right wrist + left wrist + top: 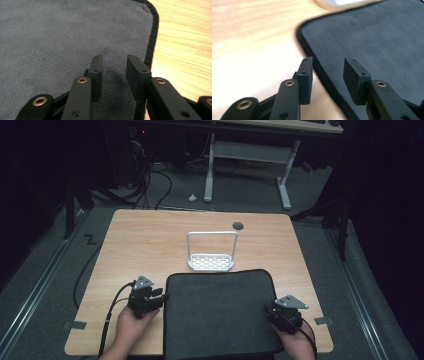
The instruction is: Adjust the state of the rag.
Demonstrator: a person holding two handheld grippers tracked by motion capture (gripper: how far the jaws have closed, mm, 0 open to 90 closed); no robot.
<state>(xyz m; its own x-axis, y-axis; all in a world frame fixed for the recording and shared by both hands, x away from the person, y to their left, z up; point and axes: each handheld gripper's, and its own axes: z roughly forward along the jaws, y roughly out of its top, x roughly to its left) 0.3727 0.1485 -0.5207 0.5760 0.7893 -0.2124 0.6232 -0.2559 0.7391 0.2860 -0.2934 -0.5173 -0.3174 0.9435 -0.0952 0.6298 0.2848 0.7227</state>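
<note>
Two grippers, left (159, 296) and right (268, 308), are parked with jaws parted and gripping nothing at opposite side edges of the dark grey rectangular fabric mat (217, 312), laid flat along the wooden table's (140, 240) near edge, presumably just released.

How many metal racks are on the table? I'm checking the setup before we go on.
1. The metal rack stands on the wooden table, just beyond the far edge of the dark mat. None seems hidden.

Dim surroundings, seemingly motion-blurred closeup.
</note>
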